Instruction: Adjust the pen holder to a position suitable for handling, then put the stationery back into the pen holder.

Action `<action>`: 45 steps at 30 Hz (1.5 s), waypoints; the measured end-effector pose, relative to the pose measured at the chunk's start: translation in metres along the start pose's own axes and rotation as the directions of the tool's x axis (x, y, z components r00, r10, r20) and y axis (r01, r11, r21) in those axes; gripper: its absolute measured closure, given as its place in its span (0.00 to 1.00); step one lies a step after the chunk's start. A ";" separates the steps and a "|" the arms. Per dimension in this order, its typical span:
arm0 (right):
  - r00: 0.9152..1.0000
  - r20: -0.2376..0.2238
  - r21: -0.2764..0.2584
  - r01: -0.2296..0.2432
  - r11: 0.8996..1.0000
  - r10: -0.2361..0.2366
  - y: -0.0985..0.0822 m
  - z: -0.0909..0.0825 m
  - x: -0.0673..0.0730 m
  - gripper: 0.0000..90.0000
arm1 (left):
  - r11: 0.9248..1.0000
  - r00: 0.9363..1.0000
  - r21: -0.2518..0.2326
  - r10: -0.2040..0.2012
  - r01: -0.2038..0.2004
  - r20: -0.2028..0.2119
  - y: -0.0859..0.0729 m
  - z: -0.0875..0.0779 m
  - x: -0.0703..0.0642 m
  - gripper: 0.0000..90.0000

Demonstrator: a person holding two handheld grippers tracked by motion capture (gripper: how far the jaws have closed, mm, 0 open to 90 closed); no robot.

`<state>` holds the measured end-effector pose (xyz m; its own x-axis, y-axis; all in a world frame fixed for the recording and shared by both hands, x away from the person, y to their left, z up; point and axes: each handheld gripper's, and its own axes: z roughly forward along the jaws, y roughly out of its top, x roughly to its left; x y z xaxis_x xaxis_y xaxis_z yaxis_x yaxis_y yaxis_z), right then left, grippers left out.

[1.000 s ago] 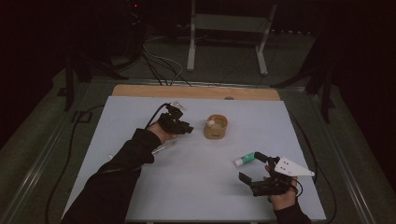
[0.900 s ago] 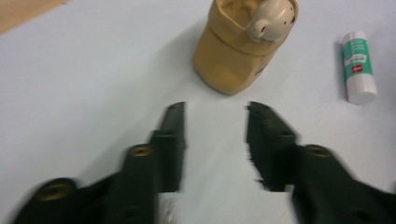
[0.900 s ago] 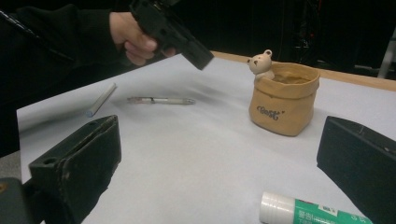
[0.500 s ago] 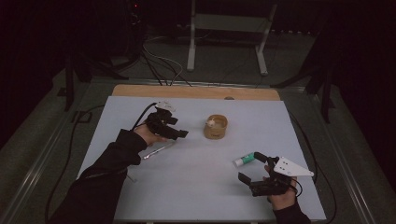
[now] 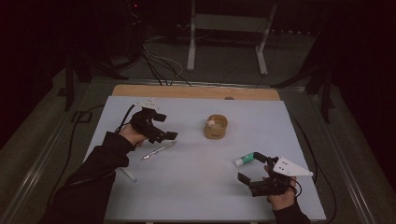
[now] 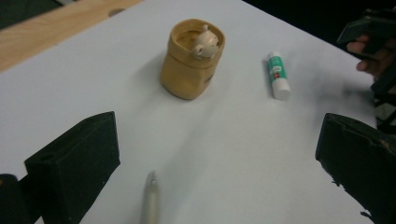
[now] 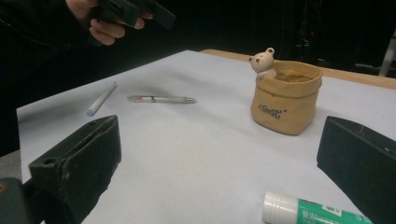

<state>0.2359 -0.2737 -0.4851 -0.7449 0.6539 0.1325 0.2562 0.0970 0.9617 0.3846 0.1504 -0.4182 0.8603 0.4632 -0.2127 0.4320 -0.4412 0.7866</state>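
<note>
- Your left gripper (image 5: 166, 126) hangs over the left part of the white table (image 5: 196, 186); its jaws have just been opening and now stand wide apart with nothing between them.
- In the left gripper view a silver pen (image 6: 150, 200) lies flat on the table between and below those jaws, not touched.
- In the high view that pen (image 5: 159, 150) sits just toward you from the left gripper, slanted.
- One white stick (image 5: 127, 174) lies further toward you, by your left sleeve (image 5: 93, 182); it is pale with a bluish tip in the right gripper view (image 7: 101, 98).
- One tan pot (image 5: 215, 127) stands upright near the table's middle, well apart from both grippers; nothing blocks the way to it.
- The pot looks like a soft crumpled bag with dark lettering on its side (image 7: 285, 97), and a small cream bear (image 7: 262, 61) perches on its rim.
- One glue stick (image 5: 244, 159), white cap and green body, lies flat just beside your right gripper (image 5: 254, 168).
- The right gripper's jaws are wide apart and hold nothing; the glue stick (image 7: 313, 211) lies low between them, near the right one; I can't tell whether it touches.
- Count: two grippers, one pen, one white stick, one pot, one bear, one glue stick.
- A wooden strip (image 5: 196, 91) runs along the table's far edge.
</note>
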 end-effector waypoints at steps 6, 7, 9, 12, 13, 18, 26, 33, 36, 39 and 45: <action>1.000 0.002 0.001 0.001 1.000 -0.001 0.000 0.000 0.000 0.00 | 0.999 0.999 -0.043 0.023 -0.024 -0.030 -0.008 -0.012 0.000 0.00; 1.000 0.002 0.003 0.002 1.000 -0.002 0.000 0.000 0.001 0.00 | 0.998 0.999 -0.046 0.033 -0.035 -0.041 -0.009 -0.013 -0.001 0.00; 1.000 0.002 0.003 0.003 1.000 -0.003 0.000 0.000 0.001 0.00 | 0.998 0.998 -0.039 0.042 -0.044 -0.045 -0.011 -0.016 -0.001 0.00; 1.000 0.003 0.002 0.003 1.000 -0.003 0.000 0.000 0.001 0.00 | 0.997 0.996 -0.034 0.068 -0.070 -0.050 -0.015 -0.022 -0.002 0.00; 1.000 0.003 0.002 0.003 1.000 -0.003 0.000 0.000 0.001 0.00 | 0.997 0.996 -0.034 0.068 -0.070 -0.050 -0.015 -0.022 -0.002 0.00; 1.000 0.006 0.001 0.003 1.000 -0.003 0.000 0.000 0.000 0.00 | 0.997 0.997 -0.047 0.058 -0.060 -0.059 -0.024 -0.032 -0.003 0.00; 1.000 0.004 0.003 0.003 1.000 -0.003 0.000 0.000 0.001 0.00 | 0.996 0.996 -0.081 0.030 -0.037 -0.089 -0.038 -0.043 -0.005 0.00; 1.000 0.003 0.002 0.003 1.000 -0.003 0.000 0.000 0.001 0.00 | 0.996 0.992 -0.083 0.016 -0.027 -0.126 -0.052 -0.045 -0.007 0.00; 1.000 0.004 0.004 0.006 1.000 -0.006 0.000 0.000 0.001 0.00 | 0.997 0.990 -0.076 0.011 -0.022 -0.141 -0.058 -0.043 -0.008 0.00; 1.000 0.003 0.003 0.004 1.000 -0.004 0.000 0.000 0.001 0.00 | 0.996 0.988 -0.083 -0.001 -0.012 -0.154 -0.065 -0.037 -0.006 0.00; 1.000 0.003 0.005 0.006 1.000 -0.006 0.000 0.000 0.002 0.00 | 0.998 0.982 -0.061 0.004 -0.016 -0.190 -0.078 -0.027 -0.002 0.00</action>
<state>0.2350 -0.2723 -0.4851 -0.7448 0.6553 0.1257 0.2543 0.1046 0.9614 0.3418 0.2046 -0.4640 0.7947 0.5994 -0.0958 0.4012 -0.4003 0.8239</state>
